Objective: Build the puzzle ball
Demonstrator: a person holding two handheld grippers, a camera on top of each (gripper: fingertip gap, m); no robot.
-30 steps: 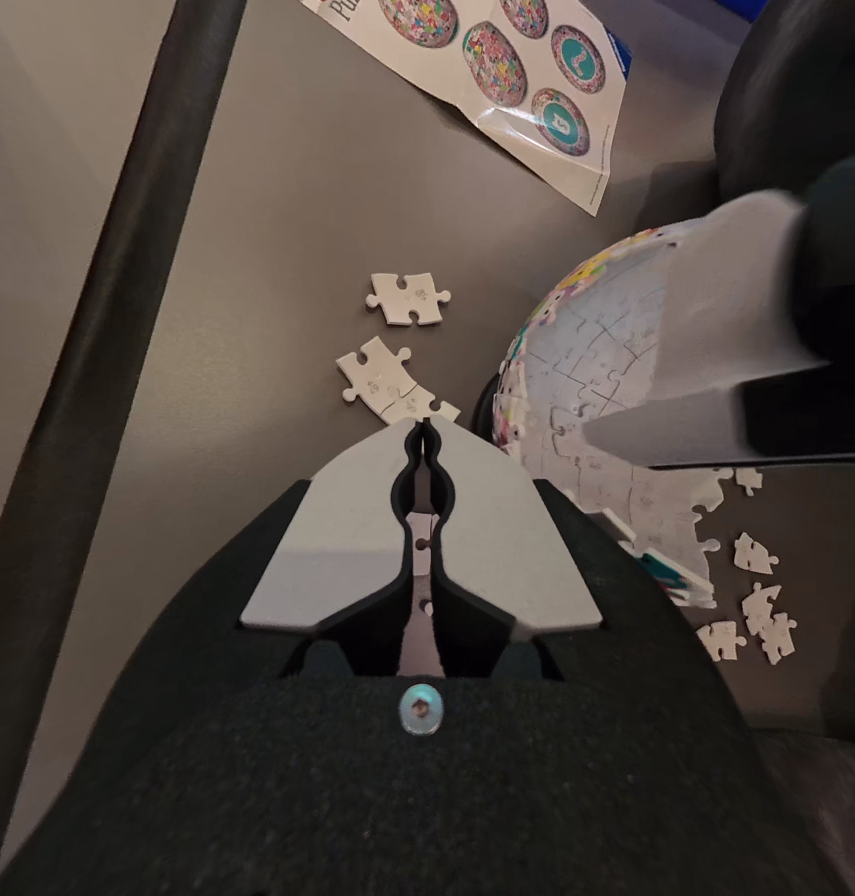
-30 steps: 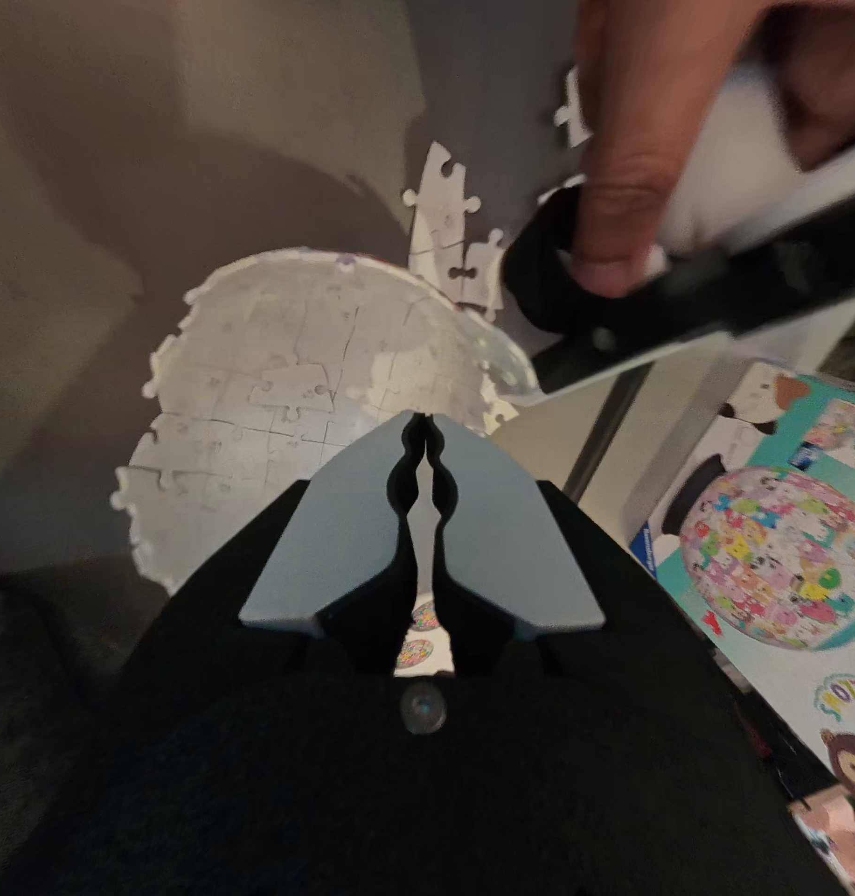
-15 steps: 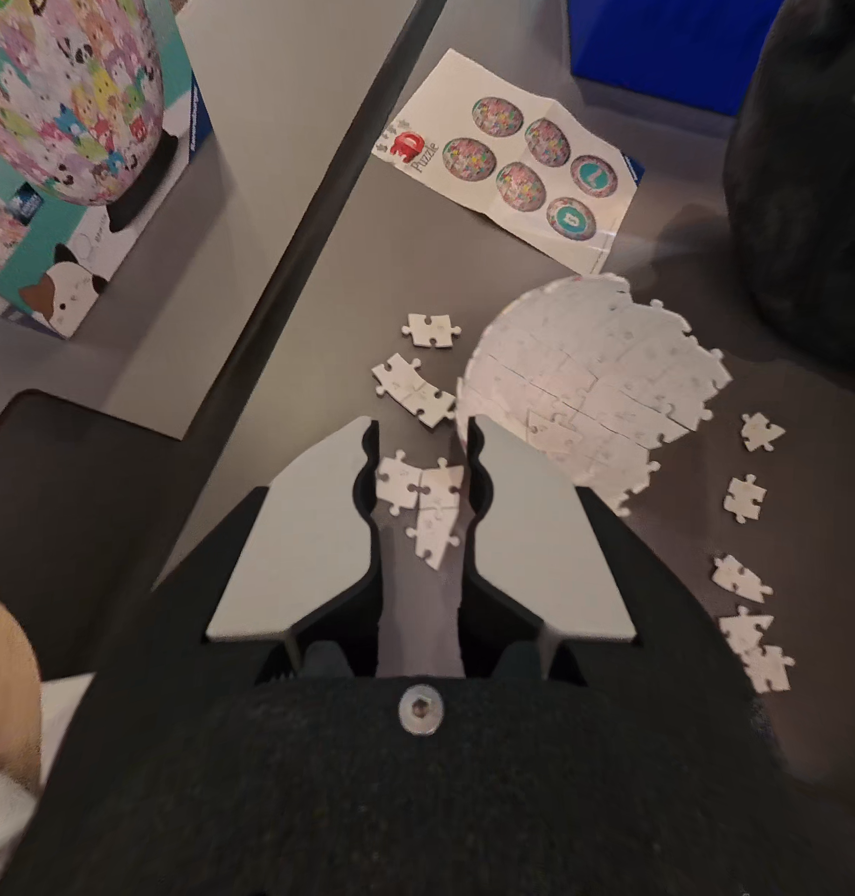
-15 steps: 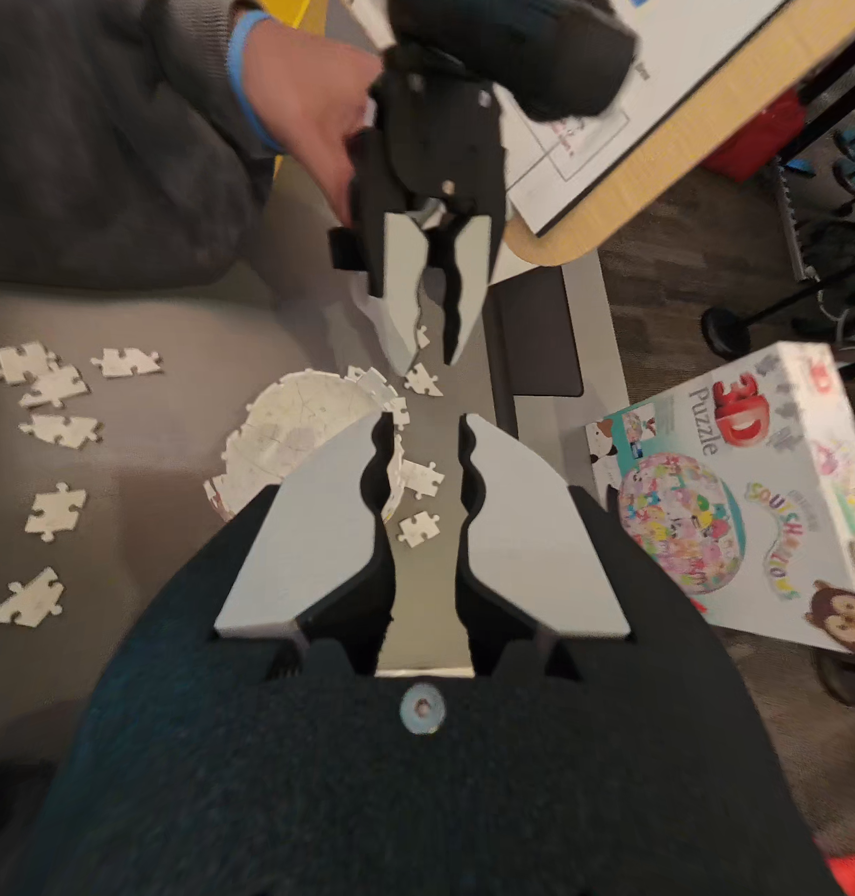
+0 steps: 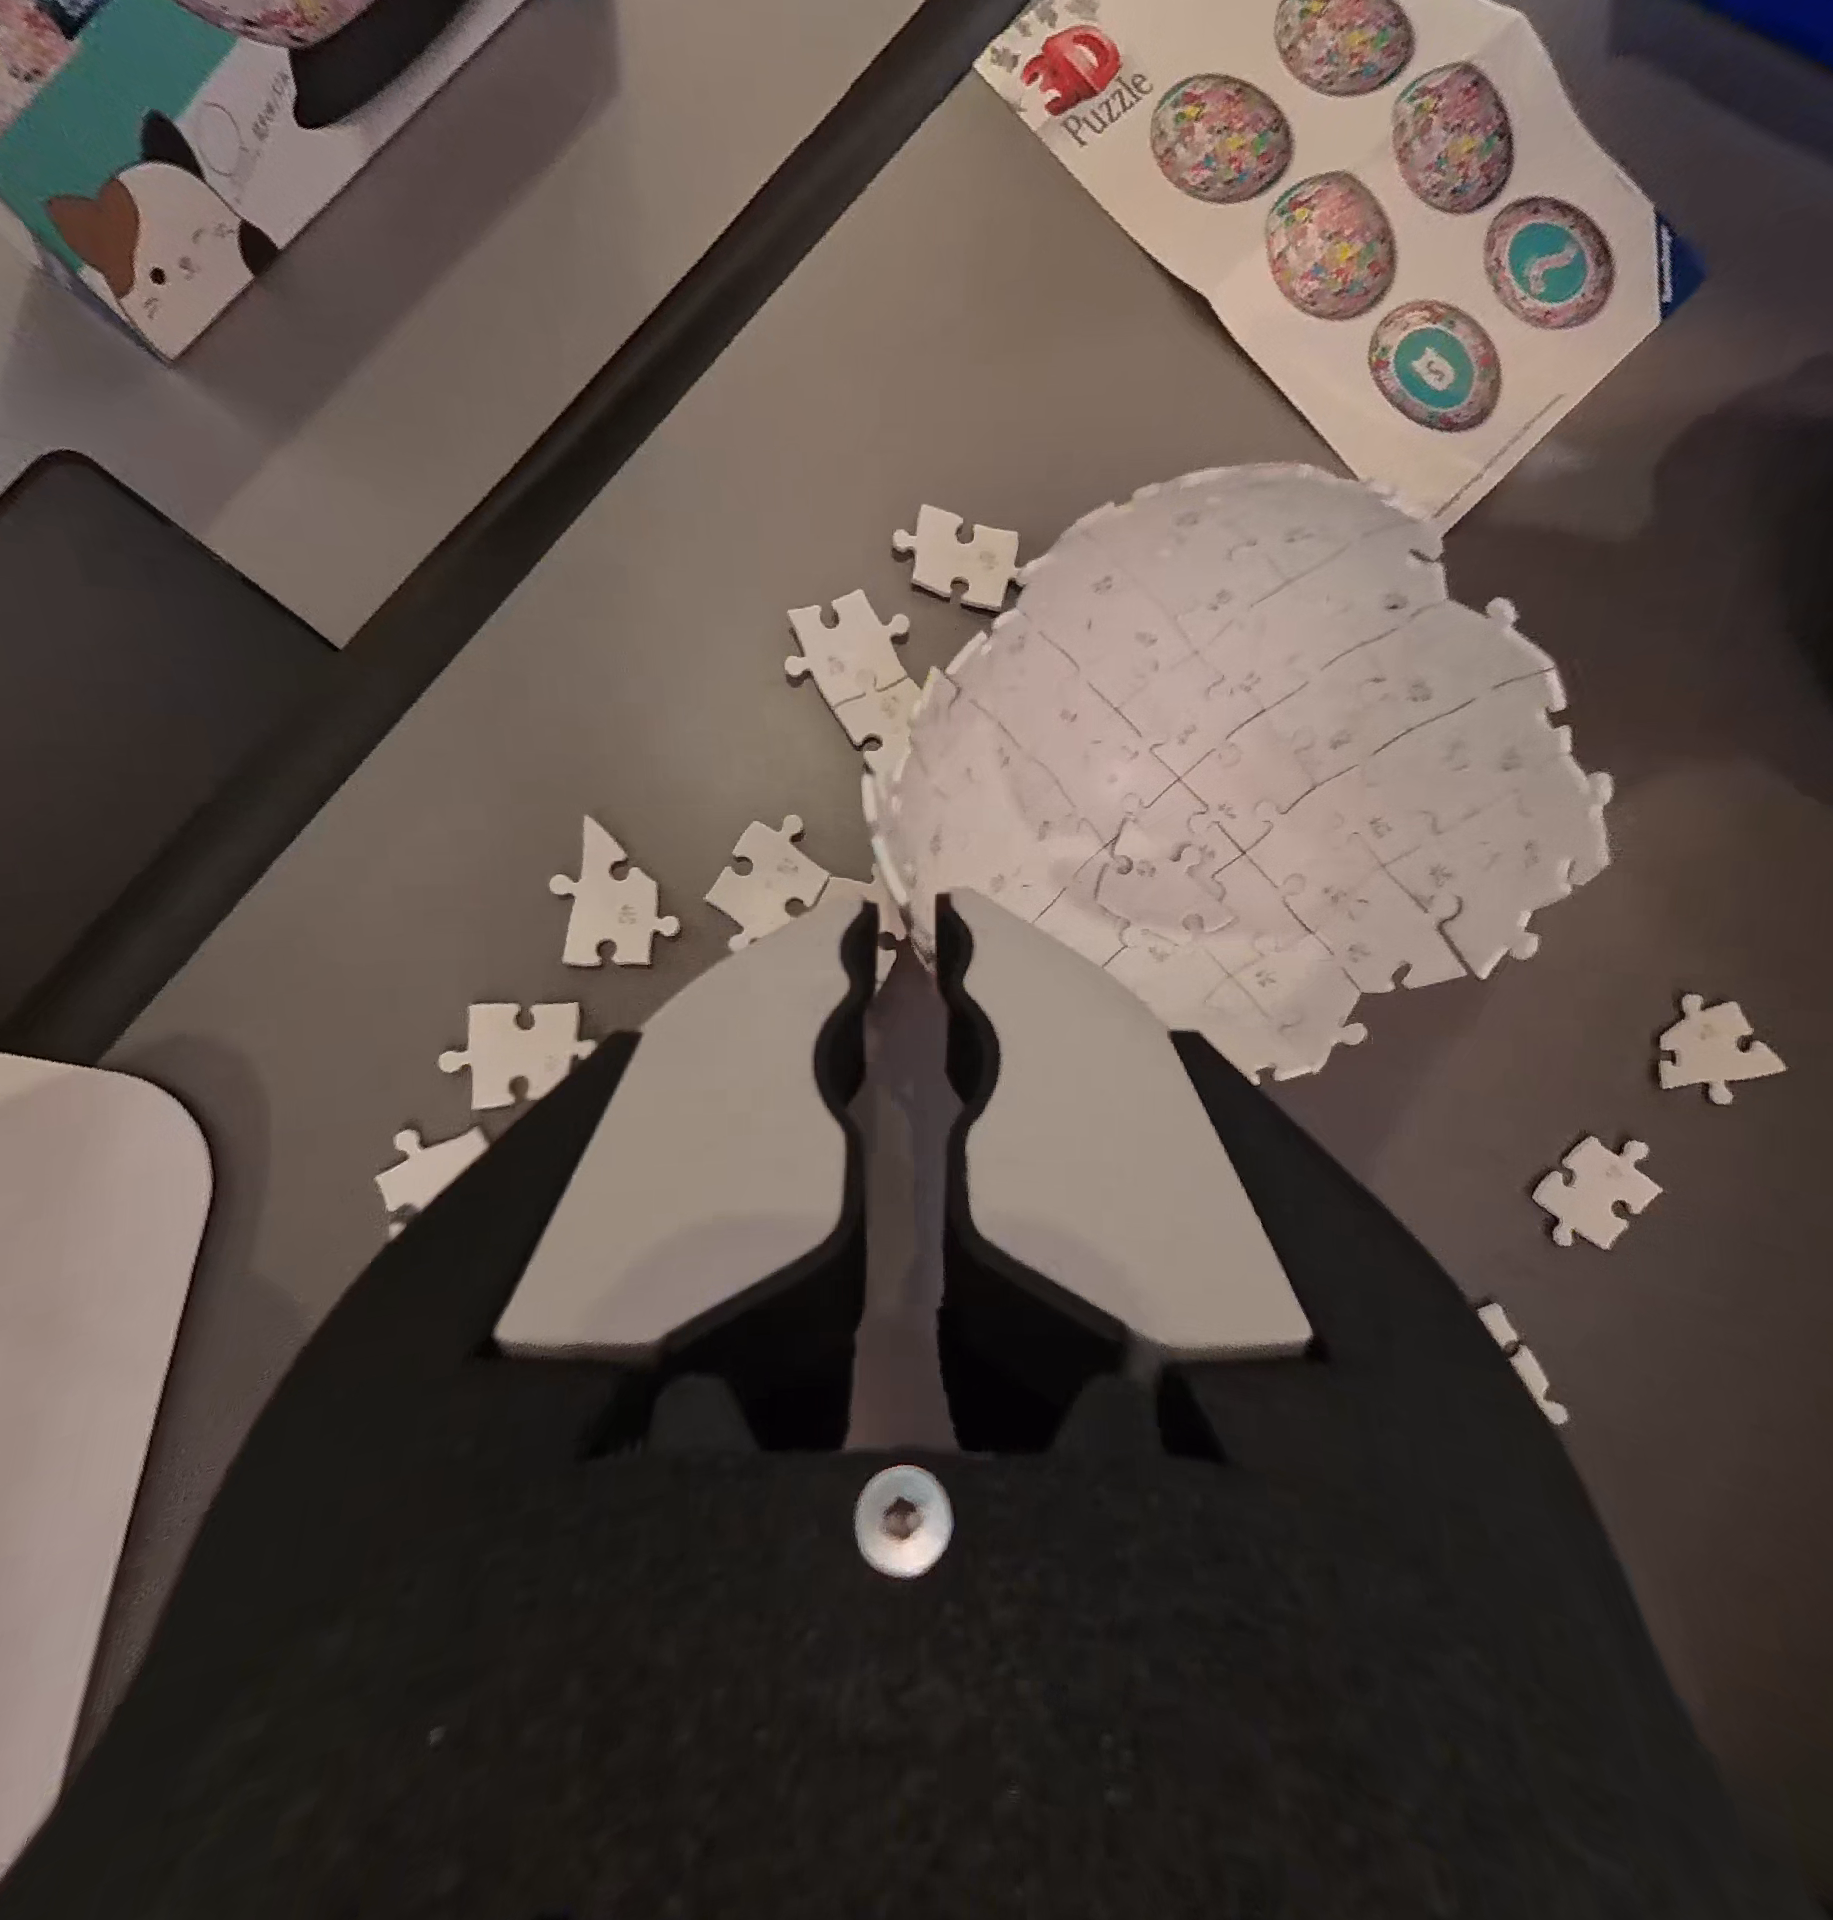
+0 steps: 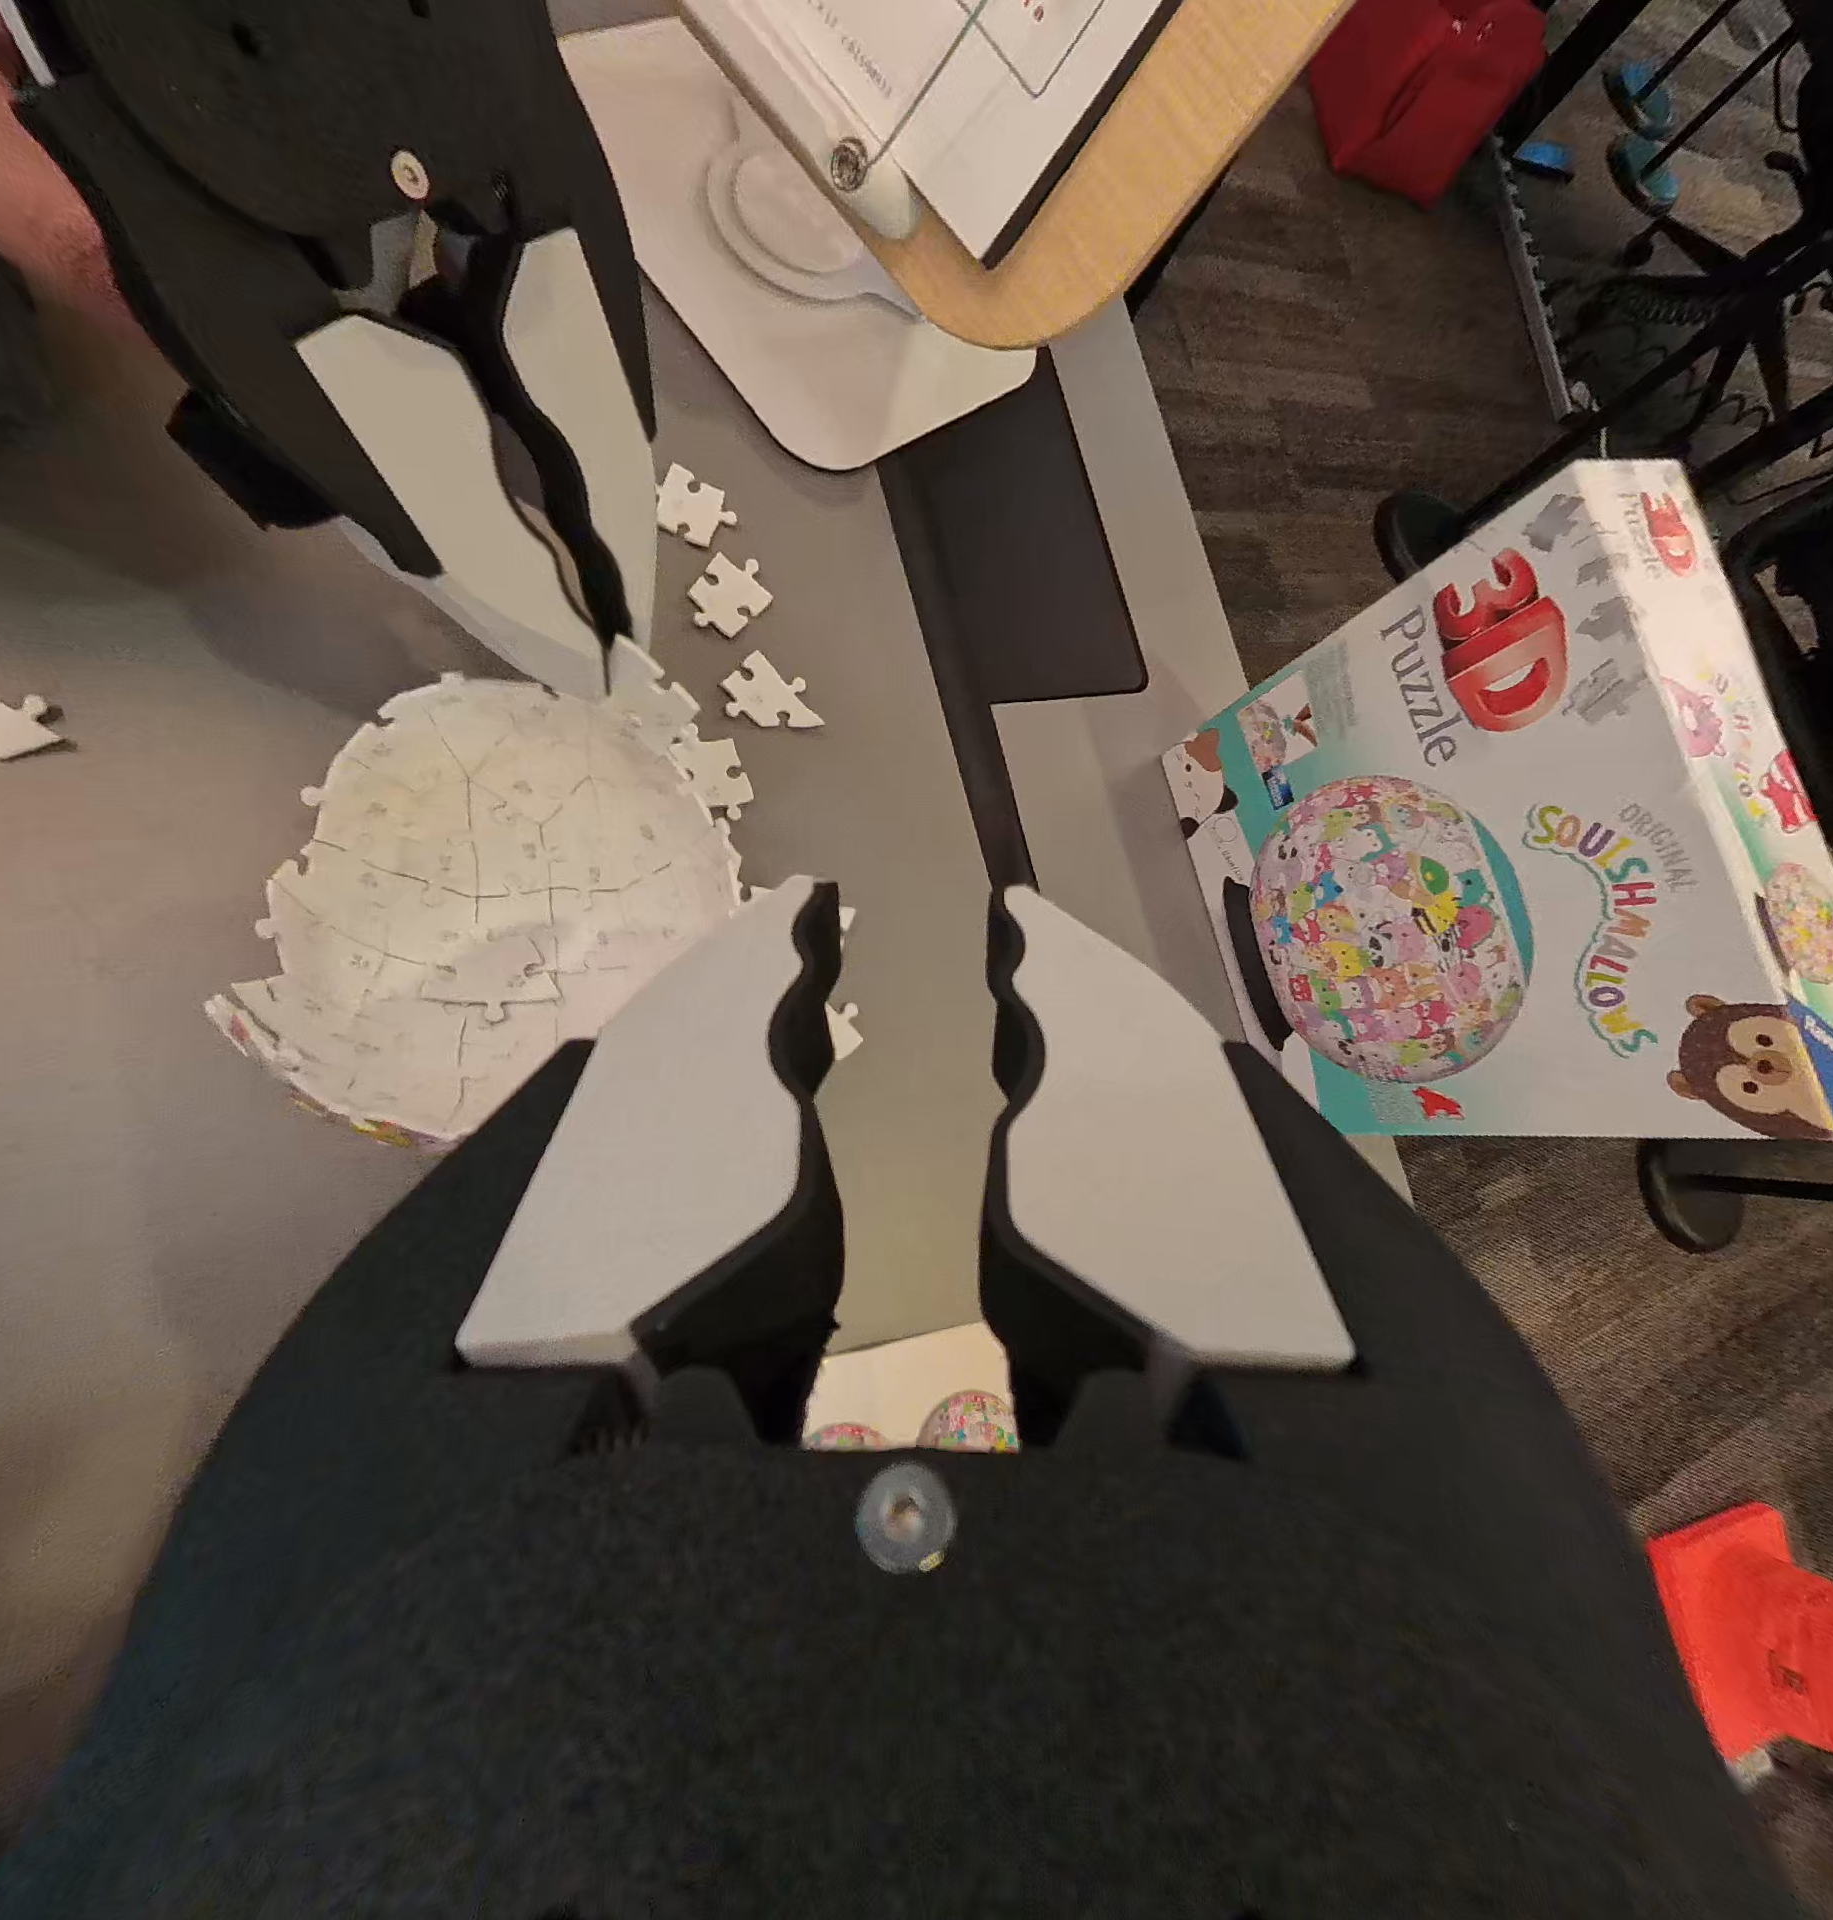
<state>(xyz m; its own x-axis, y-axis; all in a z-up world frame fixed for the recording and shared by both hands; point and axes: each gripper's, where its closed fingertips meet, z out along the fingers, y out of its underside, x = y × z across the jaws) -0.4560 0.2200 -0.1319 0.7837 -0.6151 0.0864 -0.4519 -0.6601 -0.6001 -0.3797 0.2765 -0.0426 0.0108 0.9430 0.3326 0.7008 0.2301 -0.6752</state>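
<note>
left claw (image 5: 904,914) now nearly closed at the one half-built puzzle ball (image 5: 1244,769); right claw (image 6: 912,904) open, empty.

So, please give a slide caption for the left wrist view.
Left gripper descends beside the half-built puzzle ball, loose pieces scattered around.

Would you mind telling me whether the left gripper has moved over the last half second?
Yes. In the right wrist view the left gripper has come down toward the table, its tips now at the rim of the half-built puzzle ball, and its jaws have narrowed.
</note>
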